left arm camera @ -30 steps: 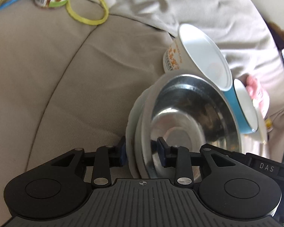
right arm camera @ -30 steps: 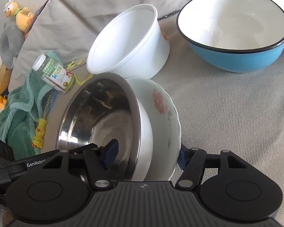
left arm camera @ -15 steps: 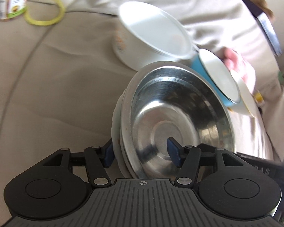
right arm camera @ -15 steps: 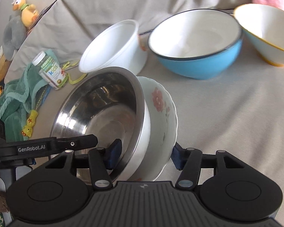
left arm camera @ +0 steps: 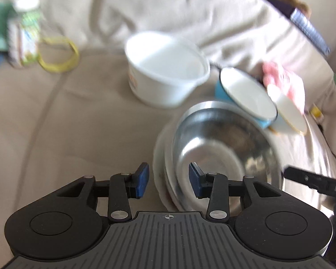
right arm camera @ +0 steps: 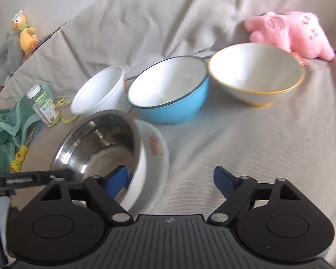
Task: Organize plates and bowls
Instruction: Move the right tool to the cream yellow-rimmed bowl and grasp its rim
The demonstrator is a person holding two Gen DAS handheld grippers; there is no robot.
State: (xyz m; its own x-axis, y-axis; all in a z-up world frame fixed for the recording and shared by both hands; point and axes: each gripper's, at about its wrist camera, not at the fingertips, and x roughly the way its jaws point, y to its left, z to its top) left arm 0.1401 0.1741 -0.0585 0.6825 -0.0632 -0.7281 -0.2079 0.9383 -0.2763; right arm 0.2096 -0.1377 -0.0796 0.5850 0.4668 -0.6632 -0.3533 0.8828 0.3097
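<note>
Beige cloth (right arm camera: 235, 139) bears the steel bowl (left arm camera: 221, 154), seemingly straddled by both spread hand-held grippers (left arm camera: 168, 178) (right arm camera: 170, 180)

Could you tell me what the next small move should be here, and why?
Probably draw both grippers back from the stack. The left gripper and right gripper are open, and the steel bowl sits nested in the floral plate on the couch, so it looks placed.
</note>
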